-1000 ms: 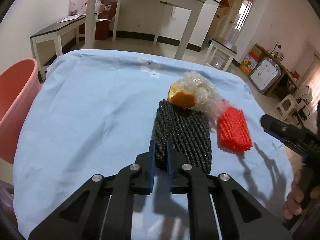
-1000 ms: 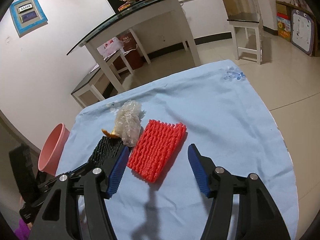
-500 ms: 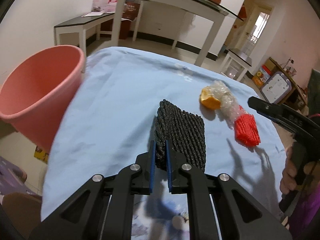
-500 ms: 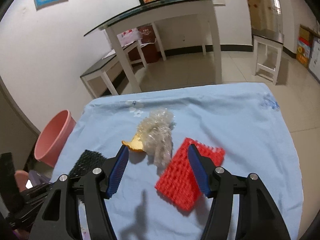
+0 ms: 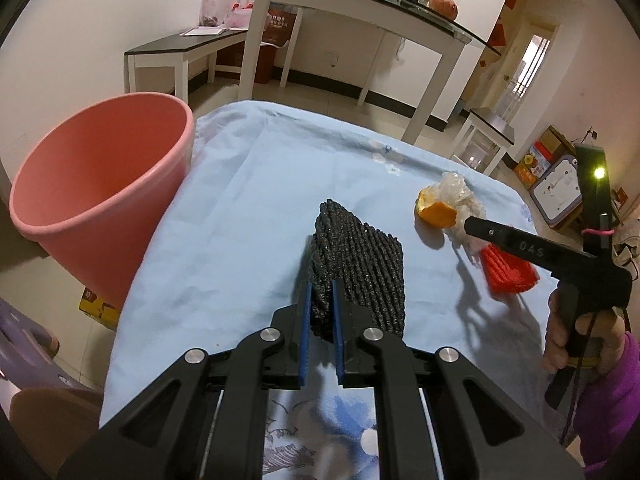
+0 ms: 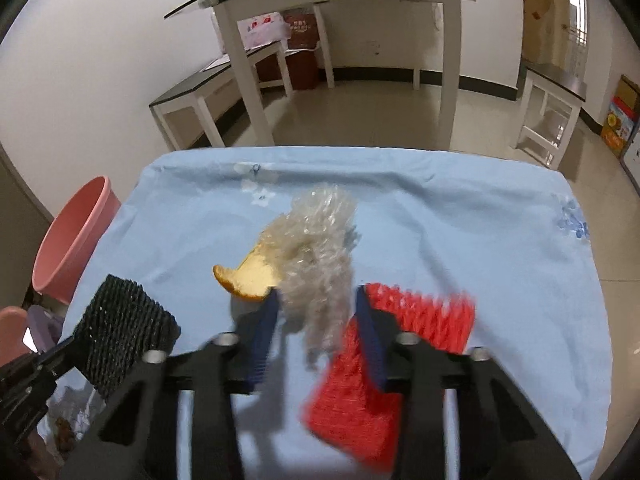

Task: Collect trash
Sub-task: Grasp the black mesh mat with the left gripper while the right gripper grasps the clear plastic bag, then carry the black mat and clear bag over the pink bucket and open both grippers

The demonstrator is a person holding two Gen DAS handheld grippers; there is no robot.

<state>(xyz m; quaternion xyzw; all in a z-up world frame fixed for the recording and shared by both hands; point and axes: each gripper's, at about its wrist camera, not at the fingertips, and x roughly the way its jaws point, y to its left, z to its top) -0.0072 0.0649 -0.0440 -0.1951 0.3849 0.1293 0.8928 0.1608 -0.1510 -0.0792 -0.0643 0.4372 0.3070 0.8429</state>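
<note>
My left gripper [image 5: 320, 292] is shut on a black foam net [image 5: 356, 264] and holds it lifted above the blue tablecloth [image 5: 248, 216]; the net also shows in the right wrist view [image 6: 124, 328]. My right gripper [image 6: 316, 300] is open, its fingers on either side of a crumpled clear plastic wrap [image 6: 320, 256]. An orange peel [image 6: 248, 280] lies just left of the wrap. A red foam net [image 6: 384, 360] lies under and right of the right finger. A pink bucket [image 5: 96, 184] stands at the table's left edge.
A glass-topped white table [image 6: 328, 0] and low dark-topped benches [image 5: 180, 48] stand on the floor behind. A small side table [image 6: 556, 92] is at the right. The person's hand [image 5: 576, 336] holds the right gripper's handle.
My left gripper has lifted the black net and swung left towards the pink bucket. My right gripper has moved left and forward from the red net to straddle the plastic wrap, jaws narrower.
</note>
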